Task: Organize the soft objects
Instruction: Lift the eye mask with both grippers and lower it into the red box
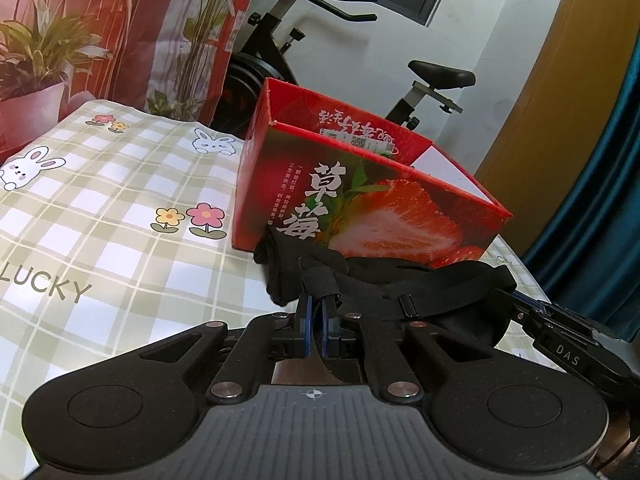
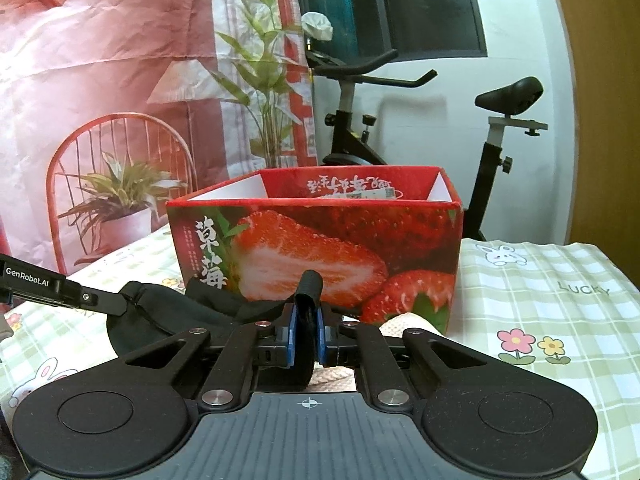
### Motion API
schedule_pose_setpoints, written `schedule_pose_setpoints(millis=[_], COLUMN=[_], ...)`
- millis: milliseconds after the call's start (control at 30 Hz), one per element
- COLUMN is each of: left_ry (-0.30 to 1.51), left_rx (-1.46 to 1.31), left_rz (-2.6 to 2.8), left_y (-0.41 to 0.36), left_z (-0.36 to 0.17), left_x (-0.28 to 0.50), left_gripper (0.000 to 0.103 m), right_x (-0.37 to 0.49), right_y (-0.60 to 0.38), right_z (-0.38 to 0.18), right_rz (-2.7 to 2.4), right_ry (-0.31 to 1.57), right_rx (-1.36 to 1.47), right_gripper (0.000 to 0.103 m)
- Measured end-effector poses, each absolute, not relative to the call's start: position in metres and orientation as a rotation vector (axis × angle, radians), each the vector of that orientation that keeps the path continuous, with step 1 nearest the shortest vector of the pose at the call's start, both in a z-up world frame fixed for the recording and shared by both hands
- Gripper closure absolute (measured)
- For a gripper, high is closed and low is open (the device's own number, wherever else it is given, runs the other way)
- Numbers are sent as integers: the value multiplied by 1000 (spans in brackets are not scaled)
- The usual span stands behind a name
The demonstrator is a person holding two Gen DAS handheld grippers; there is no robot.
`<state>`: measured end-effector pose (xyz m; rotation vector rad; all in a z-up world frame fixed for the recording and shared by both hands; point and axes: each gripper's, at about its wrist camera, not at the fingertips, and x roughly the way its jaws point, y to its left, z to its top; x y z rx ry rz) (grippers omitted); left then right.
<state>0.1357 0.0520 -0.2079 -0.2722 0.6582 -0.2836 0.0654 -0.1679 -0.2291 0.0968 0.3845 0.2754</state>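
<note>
A black soft mask with an elastic strap [image 1: 440, 292] hangs stretched between my two grippers, just in front of the red strawberry box [image 1: 360, 200]. My left gripper [image 1: 318, 302] is shut on a bunched loop of the black strap. The right gripper [image 1: 516, 295] comes in from the right and clamps the mask's other end. In the right wrist view my right gripper [image 2: 307, 306] is shut on a fold of the black mask [image 2: 160, 320], and the left gripper [image 2: 126, 304] grips its far left end. The box [image 2: 320, 248] stands open-topped straight ahead.
A green checked tablecloth [image 1: 120, 200] with bunnies and flowers covers the table. A cream knitted item [image 2: 404, 325] lies by the box's near right corner. Behind the table stand an exercise bike [image 2: 500, 120] and a printed backdrop [image 2: 100, 80]. A paper label lies inside the box.
</note>
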Motion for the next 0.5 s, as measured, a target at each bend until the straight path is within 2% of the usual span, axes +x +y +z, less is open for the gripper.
schedule_pose_setpoints(millis=[300,500], left_ry=[619,530], left_rx=[-254,-226], left_rz=[-295,-302], left_y=[53,53], left_z=[-192,-158], left_x=[131,130], left_gripper=[97,97], right_x=[62,61], right_y=[-168,-167], right_z=[-217,-192], right_rz=[288,299], right_ry=[374,326], right_rx=[122,106], right_gripper=[94,94])
